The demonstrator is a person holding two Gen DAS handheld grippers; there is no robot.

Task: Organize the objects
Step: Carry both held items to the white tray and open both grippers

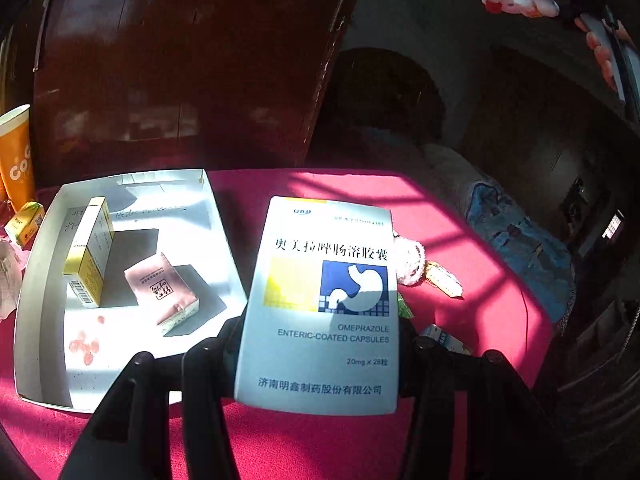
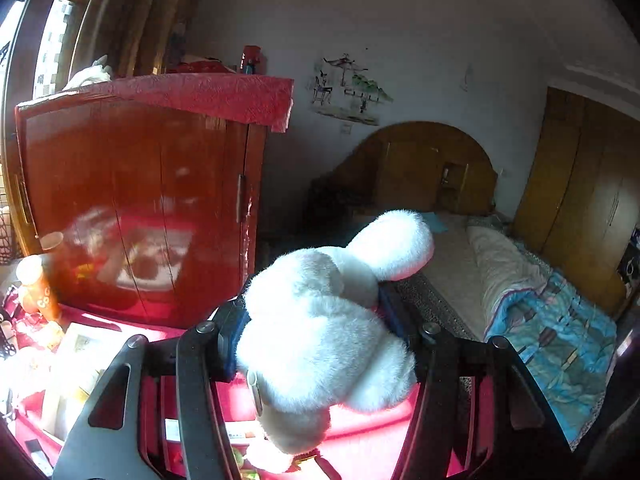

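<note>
Two grips could slip: my left hand-held gripper [image 1: 320, 356] clamps the medicine box [image 1: 324, 304] by its lower edges above the red worktop [image 1: 460, 240], near the white tray [image 1: 36, 280]; my right hand-held gripper [image 2: 316, 344] squeezes a soft plush toy [image 2: 328, 320] high up.

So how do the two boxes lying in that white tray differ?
The yellow box stands on a narrow side; the pink box lies flat. The yellow box is yellow and white with a barcode on its end; the pink box is plain pink with dark characters on top. Both are small cartons, apart from each other in the tray.
</note>
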